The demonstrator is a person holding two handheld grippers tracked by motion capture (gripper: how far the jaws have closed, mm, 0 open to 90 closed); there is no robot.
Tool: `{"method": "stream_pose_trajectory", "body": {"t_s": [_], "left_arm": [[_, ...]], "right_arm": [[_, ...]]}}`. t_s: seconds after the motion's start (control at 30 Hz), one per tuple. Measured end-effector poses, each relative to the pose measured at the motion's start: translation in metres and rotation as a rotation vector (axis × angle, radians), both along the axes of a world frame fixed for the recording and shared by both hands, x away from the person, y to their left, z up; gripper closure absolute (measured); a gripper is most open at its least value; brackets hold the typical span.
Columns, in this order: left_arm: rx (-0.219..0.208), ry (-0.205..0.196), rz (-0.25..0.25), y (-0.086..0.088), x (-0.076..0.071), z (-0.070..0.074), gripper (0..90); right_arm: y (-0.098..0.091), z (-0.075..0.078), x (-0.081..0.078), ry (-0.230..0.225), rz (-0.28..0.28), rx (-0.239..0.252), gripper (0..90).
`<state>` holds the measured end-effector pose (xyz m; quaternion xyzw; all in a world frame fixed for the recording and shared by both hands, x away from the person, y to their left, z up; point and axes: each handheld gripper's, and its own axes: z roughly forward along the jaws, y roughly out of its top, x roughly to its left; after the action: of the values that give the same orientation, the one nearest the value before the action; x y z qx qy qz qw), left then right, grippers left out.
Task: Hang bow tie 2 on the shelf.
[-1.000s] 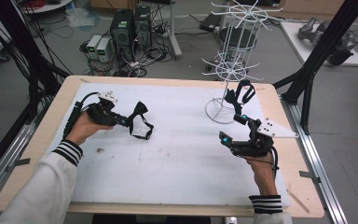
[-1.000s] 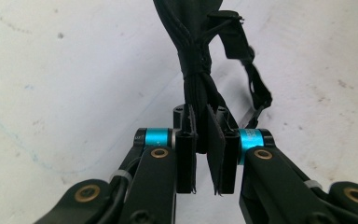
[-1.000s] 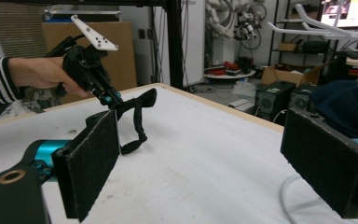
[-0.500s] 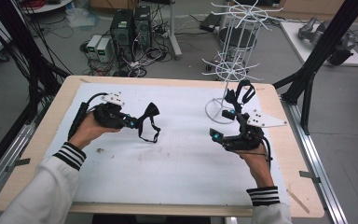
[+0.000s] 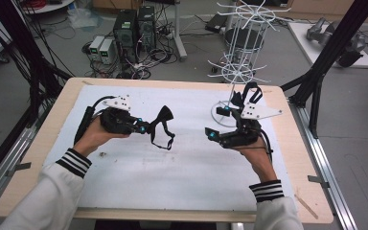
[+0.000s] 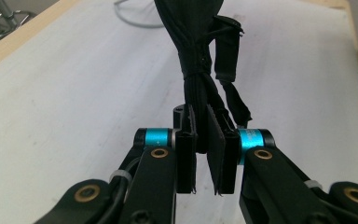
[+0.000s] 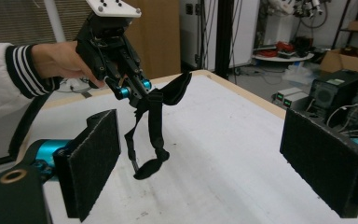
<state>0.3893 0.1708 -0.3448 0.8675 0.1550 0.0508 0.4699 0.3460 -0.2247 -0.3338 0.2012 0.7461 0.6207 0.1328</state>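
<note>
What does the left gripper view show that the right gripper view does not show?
Left gripper view alone: the left gripper up close, its jaws shut on the gathered middle of the black bow tie.
Right gripper view alone: the right gripper with jaws wide open and nothing between them, the hand holding the left gripper, the strap hanging down.
Both: the bow tie and the white table.

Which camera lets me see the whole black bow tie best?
The right gripper view: the black bow tie hangs whole from the left gripper. The left gripper view shows just its pinched middle; the high view shows it small.
</note>
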Motion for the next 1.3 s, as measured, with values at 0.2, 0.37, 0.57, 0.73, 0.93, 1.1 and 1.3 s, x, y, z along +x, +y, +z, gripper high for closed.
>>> {"method": "stream_pose_trajectory", "body": {"t_s": [0.2, 0.37, 0.57, 0.73, 0.93, 1.1, 1.3], "left_arm": [[-0.031, -0.023, -0.050, -0.008, -0.005, 0.002, 81.7], [-0.054, -0.043, -0.079, -0.014, -0.008, 0.003, 81.7], [-0.091, -0.070, -0.100, -0.019, -0.014, 0.007, 81.6], [-0.098, -0.097, -0.123, -0.024, -0.018, 0.010, 81.7], [-0.099, -0.113, -0.148, -0.030, -0.022, 0.010, 81.7], [-0.103, -0.115, -0.163, -0.034, -0.025, 0.009, 81.6], [-0.108, -0.125, -0.180, -0.037, -0.027, 0.010, 81.7]], "right_arm": [[0.007, 0.011, 0.005, 0.003, 0.026, -0.017, 11.7], [0.016, 0.019, 0.011, 0.009, 0.063, -0.029, 11.7], [0.027, 0.020, 0.018, 0.031, 0.107, -0.053, 14.7], [0.036, 0.021, 0.022, 0.051, 0.152, -0.067, 14.7], [0.045, 0.021, 0.024, 0.070, 0.196, -0.082, 16.9], [0.049, 0.019, 0.025, 0.078, 0.223, -0.104, 20.8], [0.052, 0.020, 0.024, 0.089, 0.243, -0.115, 25.0]]}}
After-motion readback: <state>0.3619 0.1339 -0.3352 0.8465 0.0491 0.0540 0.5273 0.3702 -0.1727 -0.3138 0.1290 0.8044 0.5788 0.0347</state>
